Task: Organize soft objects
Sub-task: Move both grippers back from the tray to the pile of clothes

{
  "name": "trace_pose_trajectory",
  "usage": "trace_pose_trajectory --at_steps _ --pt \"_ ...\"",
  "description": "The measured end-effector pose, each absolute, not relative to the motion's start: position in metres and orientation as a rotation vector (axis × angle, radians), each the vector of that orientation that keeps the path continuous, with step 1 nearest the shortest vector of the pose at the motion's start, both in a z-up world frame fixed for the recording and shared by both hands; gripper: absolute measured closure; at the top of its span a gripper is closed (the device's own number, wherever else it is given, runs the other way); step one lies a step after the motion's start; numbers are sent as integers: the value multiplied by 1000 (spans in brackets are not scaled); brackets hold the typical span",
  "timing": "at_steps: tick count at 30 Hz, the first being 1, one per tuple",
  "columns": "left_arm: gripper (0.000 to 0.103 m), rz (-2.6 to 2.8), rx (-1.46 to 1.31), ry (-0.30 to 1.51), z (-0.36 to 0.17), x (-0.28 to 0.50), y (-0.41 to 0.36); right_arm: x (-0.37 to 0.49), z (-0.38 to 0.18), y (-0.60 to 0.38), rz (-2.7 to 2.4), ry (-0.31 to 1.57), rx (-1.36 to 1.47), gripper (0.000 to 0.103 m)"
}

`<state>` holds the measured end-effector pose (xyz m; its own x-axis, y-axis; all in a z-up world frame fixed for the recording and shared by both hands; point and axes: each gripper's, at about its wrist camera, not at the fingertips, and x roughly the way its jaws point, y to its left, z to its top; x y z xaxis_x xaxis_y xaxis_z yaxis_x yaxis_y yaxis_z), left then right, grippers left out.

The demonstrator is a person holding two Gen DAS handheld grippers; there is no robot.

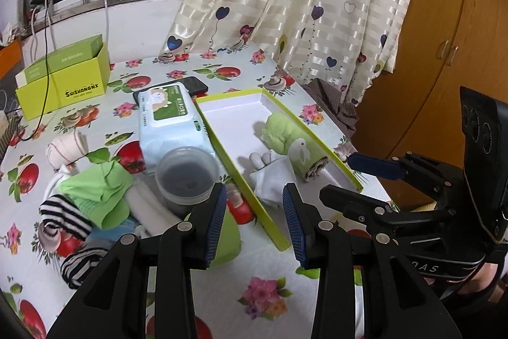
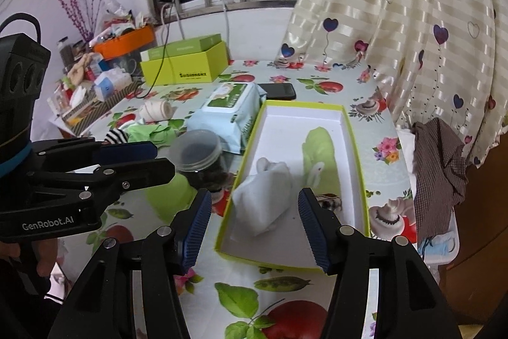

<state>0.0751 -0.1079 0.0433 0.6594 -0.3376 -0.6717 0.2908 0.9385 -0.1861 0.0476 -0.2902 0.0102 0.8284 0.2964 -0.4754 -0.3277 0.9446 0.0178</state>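
Open tray [image 2: 355, 148] floor beyond white sock [image 2: 266, 205]; jar [image 2: 200, 154], wipes [image 2: 228, 113] alongside

Left claw [image 1: 254, 221]: we saw its jaws apart, nothing between them.
Tray [image 1: 228, 123]: we found a green roll [image 1: 285, 132] and white cloth [image 1: 276, 177] inside.
Surface [image 1: 279, 259]: we noted striped socks [image 1: 63, 212] piled beside a jar [image 1: 187, 173].

Fruit-print tablecloth [image 1: 279, 301] under green tray [image 1: 263, 212], wipes pack [image 1: 171, 129], socks pile [image 1: 92, 205].
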Motion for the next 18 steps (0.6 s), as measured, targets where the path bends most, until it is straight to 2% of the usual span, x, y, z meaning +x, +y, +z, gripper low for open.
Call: trace_pose_trajectory --at_steps 18 --pt "65 -328 -85 759 45 57 -86 38 15 -260 374 495 -117 46"
